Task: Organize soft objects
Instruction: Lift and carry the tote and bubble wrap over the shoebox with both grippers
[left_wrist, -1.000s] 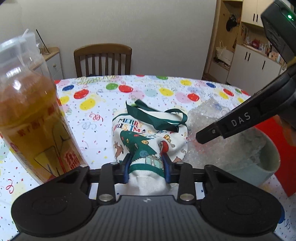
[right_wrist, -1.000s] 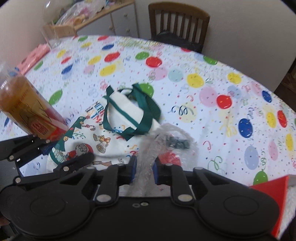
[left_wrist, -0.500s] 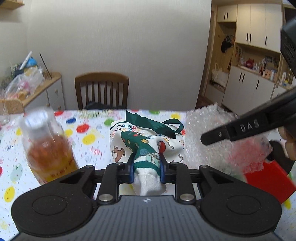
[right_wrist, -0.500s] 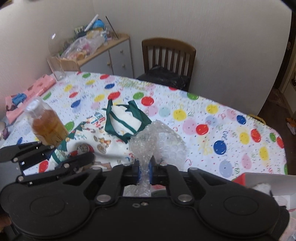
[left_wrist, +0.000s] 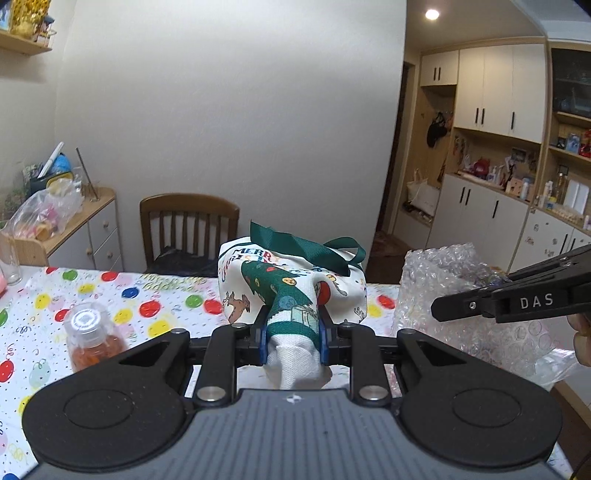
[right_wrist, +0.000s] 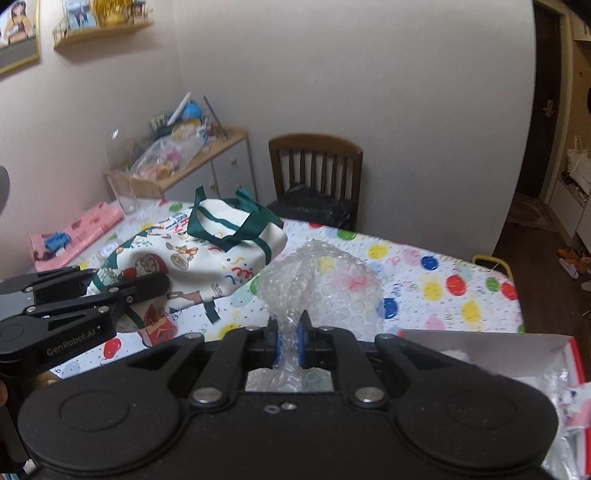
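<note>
Two grips: our left gripper (left_wrist: 291, 332) clamps the cream Christmas-print cloth bag (left_wrist: 291, 280); right gripper (right_wrist: 289, 341) pinches clear bubble wrap (right_wrist: 321, 280).
Advice: we keep both lifted clear.

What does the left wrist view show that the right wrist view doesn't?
Only the left wrist view: the capped bottle of amber drink and the wall cabinets. Only the right wrist view: a pink wrapping sheet and red-edged box. Both: the Christmas bag in the left hand-held gripper, bubble wrap in the right hand-held gripper.
</note>
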